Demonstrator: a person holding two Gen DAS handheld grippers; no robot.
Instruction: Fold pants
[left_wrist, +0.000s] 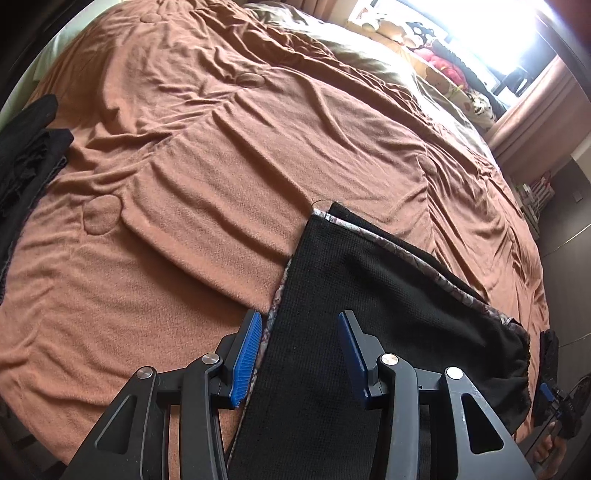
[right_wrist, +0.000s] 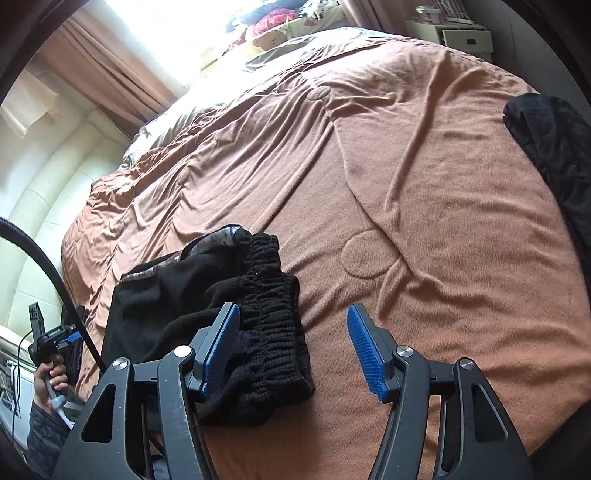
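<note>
Black pants (left_wrist: 369, 314) with a patterned side stripe lie flat along the near edge of a bed with a brown blanket (left_wrist: 221, 166). My left gripper (left_wrist: 301, 358) is open and empty, just above the leg end of the pants. In the right wrist view the elastic waistband (right_wrist: 273, 325) lies bunched on the blanket (right_wrist: 424, 221). My right gripper (right_wrist: 295, 354) is open and empty, its left finger over the waistband and its right finger over bare blanket. The left gripper also shows far left in the right wrist view (right_wrist: 51, 343), held in a hand.
A pile of other black clothes (left_wrist: 29, 155) lies at the far side of the bed; it also shows in the right wrist view (right_wrist: 554, 155). Pillows and stuffed toys (left_wrist: 443, 62) sit at the head by a bright window. A black cable (right_wrist: 55, 277) hangs at left.
</note>
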